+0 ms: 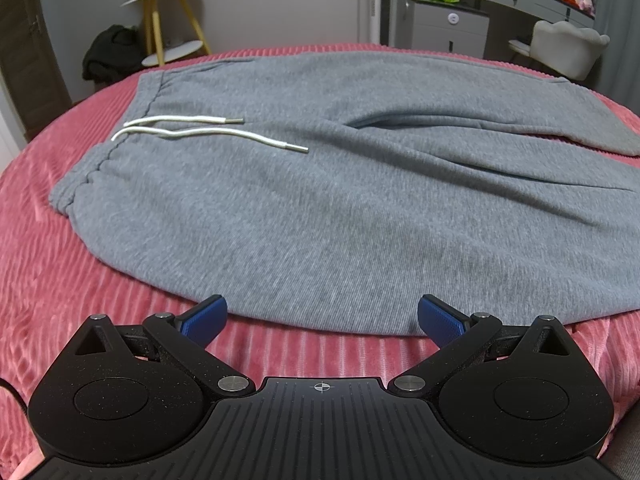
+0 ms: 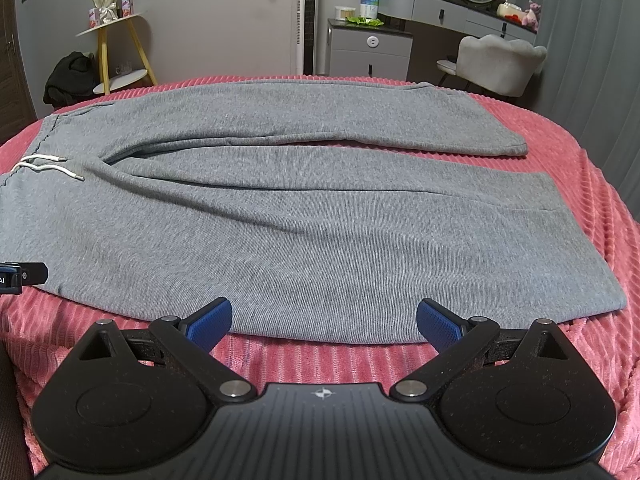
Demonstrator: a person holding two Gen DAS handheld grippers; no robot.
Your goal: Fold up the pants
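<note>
Grey pants point(image 2: 288, 216) lie flat and unfolded on the pink ribbed bed cover point(image 2: 600, 208), waistband to the left with its white drawstring point(image 1: 192, 130) loose on top. The left claw point(image 1: 322, 318) and right claw point(image 2: 324, 318) hover spread wide at the near edge, holding nothing. No writing is readable, apart from "AI" on the black part point(image 2: 20, 278) at the right view's left edge.

The left tool point(image 1: 322, 318) is spread wide, its two blue pads point(image 1: 204, 320) angled outward with a broad gap between them and nothing held. It sits low and level, pointing forward. The right tool point(image 2: 324, 318) matches it: blue pads point(image 2: 438, 326) splayed well apart, nothing between them, body level and pointing forward. In the right wrist view, a black part of the left tool point(image 2: 22, 276) shows at the left edge, so the two sit side by side, apart.
</note>
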